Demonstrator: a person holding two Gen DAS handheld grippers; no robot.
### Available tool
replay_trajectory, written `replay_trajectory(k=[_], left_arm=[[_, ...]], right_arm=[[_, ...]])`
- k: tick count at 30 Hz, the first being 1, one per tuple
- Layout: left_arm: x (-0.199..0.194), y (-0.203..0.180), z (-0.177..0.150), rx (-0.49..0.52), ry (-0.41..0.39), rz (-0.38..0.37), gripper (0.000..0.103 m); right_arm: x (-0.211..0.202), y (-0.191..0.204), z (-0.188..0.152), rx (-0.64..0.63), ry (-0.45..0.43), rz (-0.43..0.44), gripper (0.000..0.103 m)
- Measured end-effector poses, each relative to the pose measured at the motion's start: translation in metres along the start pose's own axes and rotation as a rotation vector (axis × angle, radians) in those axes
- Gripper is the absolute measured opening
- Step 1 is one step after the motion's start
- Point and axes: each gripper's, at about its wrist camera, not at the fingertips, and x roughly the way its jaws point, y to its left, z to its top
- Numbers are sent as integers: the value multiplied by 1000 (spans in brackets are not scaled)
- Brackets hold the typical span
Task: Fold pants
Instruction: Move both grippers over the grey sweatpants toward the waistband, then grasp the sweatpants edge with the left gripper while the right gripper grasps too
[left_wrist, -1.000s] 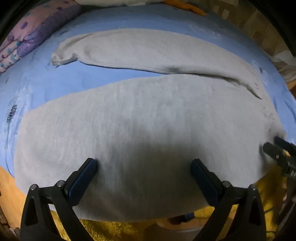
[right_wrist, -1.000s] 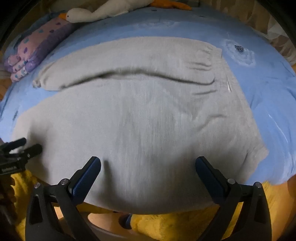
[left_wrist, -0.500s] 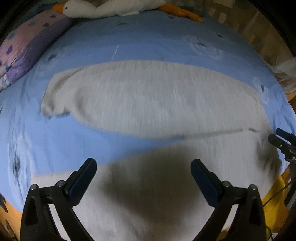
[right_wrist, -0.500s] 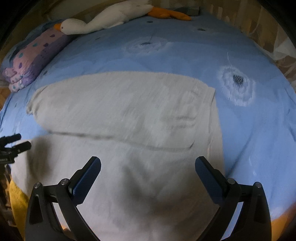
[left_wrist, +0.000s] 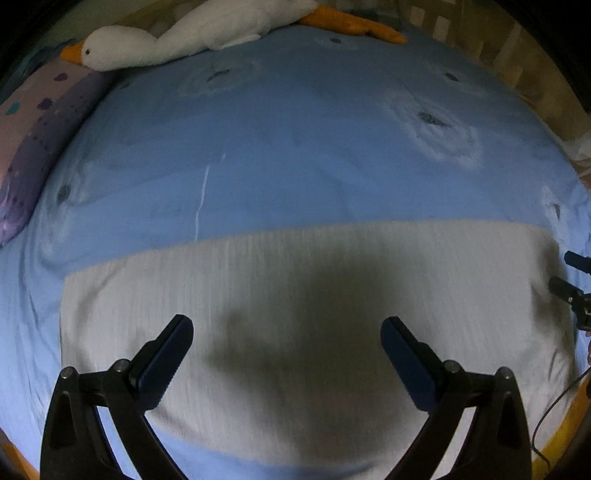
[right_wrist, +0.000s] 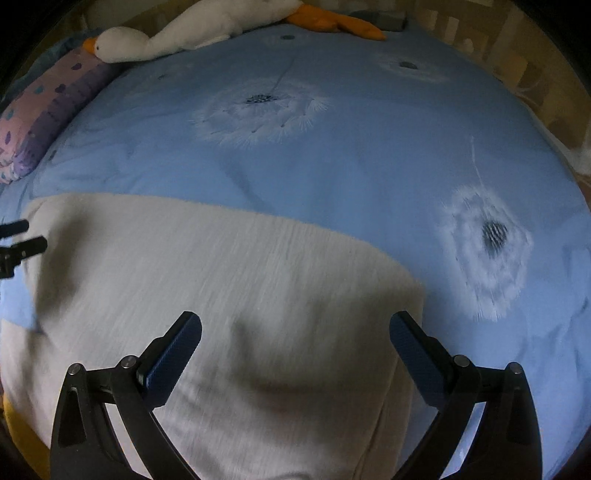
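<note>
Light grey pants (left_wrist: 295, 295) lie flat on a blue bedspread, one long band with a straight far edge; they also show in the right wrist view (right_wrist: 207, 295). My left gripper (left_wrist: 286, 332) is open and empty above the pants, near their left end. My right gripper (right_wrist: 295, 328) is open and empty above the pants' right end. Each gripper's tips show at the other view's side edge: the right gripper (left_wrist: 569, 284) and the left gripper (right_wrist: 22, 240).
The blue bedspread (right_wrist: 332, 155) with dandelion prints stretches far beyond the pants. A white plush goose (left_wrist: 184, 37) lies along the far edge and a pink-purple pillow (right_wrist: 44, 110) at the far left. Yellow fabric (left_wrist: 565, 424) shows at the near edge.
Both grippers have moved forward over the bed. The two separate legs seen a second ago now show as one flat grey band, and the goose and far bedspread have come into view.
</note>
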Motion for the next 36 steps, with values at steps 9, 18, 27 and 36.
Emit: replay_trajectory(k=[9, 18, 27, 36], left_arm=[[36, 8, 27, 65, 11, 33, 103], [64, 32, 24, 74, 36, -48, 103], [57, 16, 29, 93, 34, -35, 79], [26, 19, 15, 31, 18, -76, 3]], right_arm=[[45, -6, 21, -21, 57, 32, 103], [56, -4, 12, -71, 19, 53, 103], [44, 7, 22, -106, 6, 32, 82], [10, 14, 12, -91, -65, 49, 6]])
